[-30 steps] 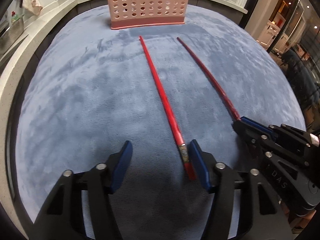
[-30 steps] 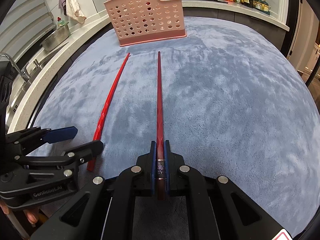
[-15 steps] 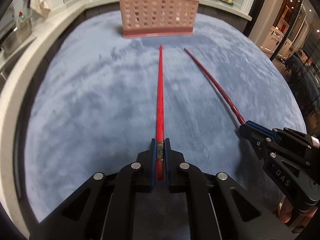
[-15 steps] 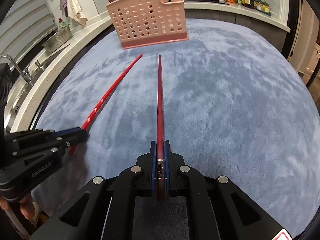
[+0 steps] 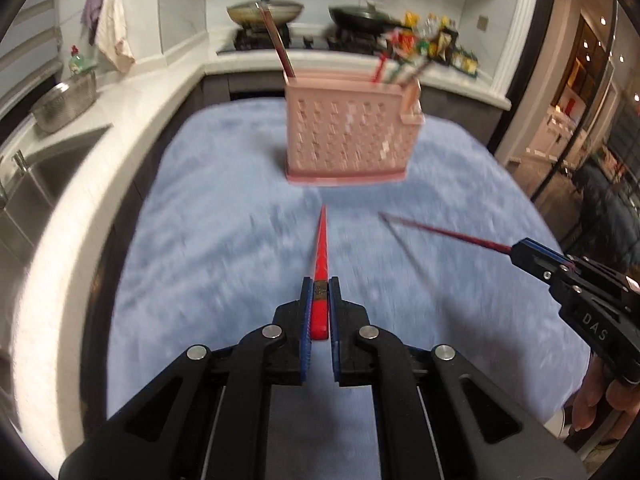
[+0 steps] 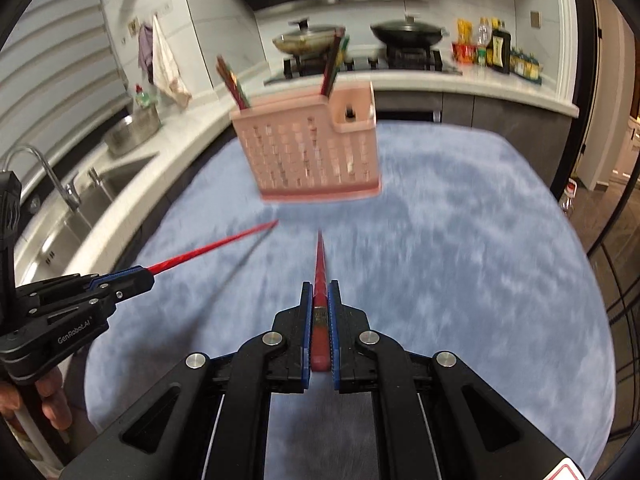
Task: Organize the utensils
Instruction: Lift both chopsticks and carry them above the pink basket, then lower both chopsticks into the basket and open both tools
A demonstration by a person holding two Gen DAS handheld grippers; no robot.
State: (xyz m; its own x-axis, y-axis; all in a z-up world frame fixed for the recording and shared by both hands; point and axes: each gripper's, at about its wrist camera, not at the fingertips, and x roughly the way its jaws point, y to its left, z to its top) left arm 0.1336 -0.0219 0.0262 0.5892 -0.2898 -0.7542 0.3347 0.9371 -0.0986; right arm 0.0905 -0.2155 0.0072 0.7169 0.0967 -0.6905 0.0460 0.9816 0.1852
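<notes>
My left gripper [image 5: 320, 292] is shut on a bright red chopstick [image 5: 321, 252], held off the blue mat and pointing at the pink perforated utensil holder [image 5: 348, 140]. My right gripper [image 6: 320, 296] is shut on a darker red chopstick [image 6: 320, 264], also lifted and aimed at the holder [image 6: 312, 156]. Each gripper shows in the other's view: the right one [image 5: 520, 250] at right with its chopstick [image 5: 440, 232], the left one [image 6: 140, 278] at left with its chopstick [image 6: 208, 248]. Several chopsticks stand in the holder.
The blue mat [image 5: 220, 240] covers the counter. A sink [image 6: 80, 208] and faucet [image 6: 48, 176] lie to the left, with a metal bowl [image 5: 64, 104]. Pans [image 6: 408, 32] and bottles [image 6: 496, 48] stand on the back counter.
My left gripper closed on the bright red chopstick. Both grippers then lifted their chopsticks off the mat and tilted up, with the holder now nearer and level with the view.
</notes>
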